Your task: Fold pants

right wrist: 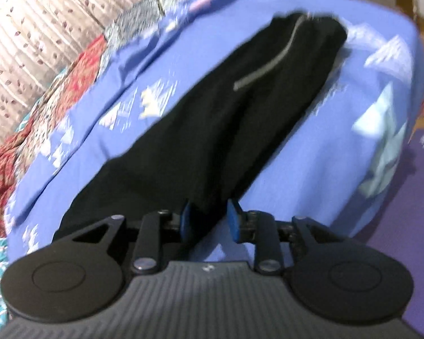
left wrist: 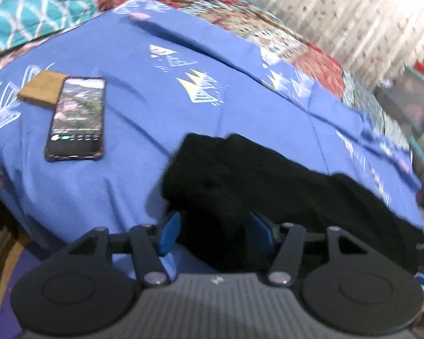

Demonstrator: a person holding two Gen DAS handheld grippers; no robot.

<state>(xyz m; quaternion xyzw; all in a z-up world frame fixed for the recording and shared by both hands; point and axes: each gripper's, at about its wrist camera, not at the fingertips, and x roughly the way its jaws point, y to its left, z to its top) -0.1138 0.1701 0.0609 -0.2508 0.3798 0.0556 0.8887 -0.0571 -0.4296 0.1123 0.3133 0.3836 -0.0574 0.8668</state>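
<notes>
On the blue bedsheet (left wrist: 144, 175) the black pants (left wrist: 240, 180) lie stretched out, running from my left gripper (left wrist: 213, 233) toward four o'clock. I see its jaws parted, cloth between the pads but not pinched. My right gripper (right wrist: 209, 220) is likewise apart over the pants' edge; a phone (left wrist: 76, 118) sits at ten o'clock.

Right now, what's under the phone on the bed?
The phone lies on the blue bedsheet, its top corner overlapping a flat brown item. Whatever else sits beneath the phone is covered, and the brown item is too blurred to identify.
</notes>
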